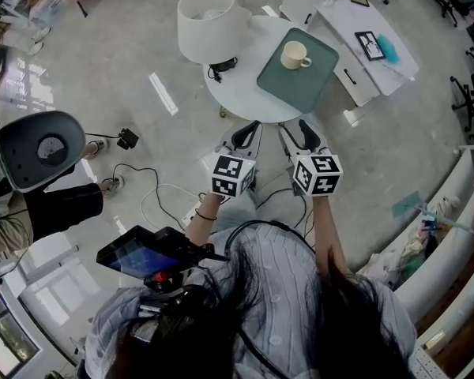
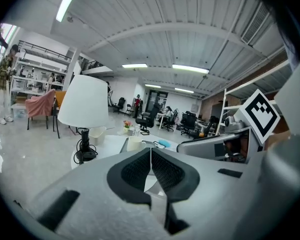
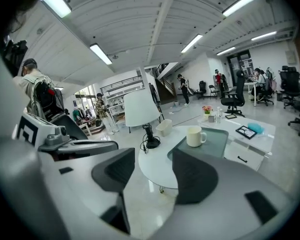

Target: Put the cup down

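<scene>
A cream cup (image 1: 294,54) stands upright on a green tray (image 1: 300,89) on the round white table (image 1: 241,89). Both grippers hover side by side over the floor, short of the table's near edge and well back from the cup. My left gripper (image 1: 246,135) is shut, its pads pressed together with nothing between them (image 2: 150,154). My right gripper (image 1: 302,135) is open and empty (image 3: 152,171). In the right gripper view the cup (image 3: 195,136) sits beyond the gap on the tray (image 3: 217,143). The left gripper view shows the cup (image 2: 135,143) just above its jaws.
A white lamp (image 1: 207,22) stands on the table's left side, its cable beside it. A low white bench (image 1: 355,22) with a framed picture lies behind the table. A grey chair (image 1: 41,147) and floor cables (image 1: 142,196) are on the left.
</scene>
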Tool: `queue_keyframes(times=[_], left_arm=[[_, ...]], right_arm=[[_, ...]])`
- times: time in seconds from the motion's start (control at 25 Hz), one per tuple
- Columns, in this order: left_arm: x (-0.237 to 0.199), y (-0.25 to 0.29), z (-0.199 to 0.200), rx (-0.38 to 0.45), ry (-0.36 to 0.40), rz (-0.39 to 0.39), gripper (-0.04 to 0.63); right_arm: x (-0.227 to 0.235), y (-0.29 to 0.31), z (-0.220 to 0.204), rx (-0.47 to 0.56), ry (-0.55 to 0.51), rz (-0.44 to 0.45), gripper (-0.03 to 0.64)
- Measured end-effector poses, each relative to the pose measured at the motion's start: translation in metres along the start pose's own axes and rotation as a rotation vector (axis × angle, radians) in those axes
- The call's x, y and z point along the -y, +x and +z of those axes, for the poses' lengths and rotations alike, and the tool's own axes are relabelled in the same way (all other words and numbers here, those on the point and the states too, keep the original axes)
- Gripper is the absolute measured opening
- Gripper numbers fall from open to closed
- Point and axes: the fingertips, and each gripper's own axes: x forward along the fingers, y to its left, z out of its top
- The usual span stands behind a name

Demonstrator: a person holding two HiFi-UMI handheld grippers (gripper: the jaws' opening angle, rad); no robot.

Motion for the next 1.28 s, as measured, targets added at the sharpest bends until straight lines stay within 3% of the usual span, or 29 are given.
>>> queue_keyframes(times=[0.16, 0.68, 1.28], left_arm=[[0.013, 0.001, 0.004, 0.019, -0.049, 0.010, 0.018], [0.095, -0.022, -0.010, 0.030, 0.014, -0.005, 0.018], [0.193, -0.079, -0.044, 0.047, 0.075, -0.022, 0.018]], right_arm=[[0.006, -0.020, 0.002, 0.024, 0.013, -0.002, 0.204], [0.014, -0.104, -0.022, 0.104, 0.031, 0.017, 0.114], [-0.008, -0.208, -0.079, 0.144, 0.009, 0.043, 0.083]])
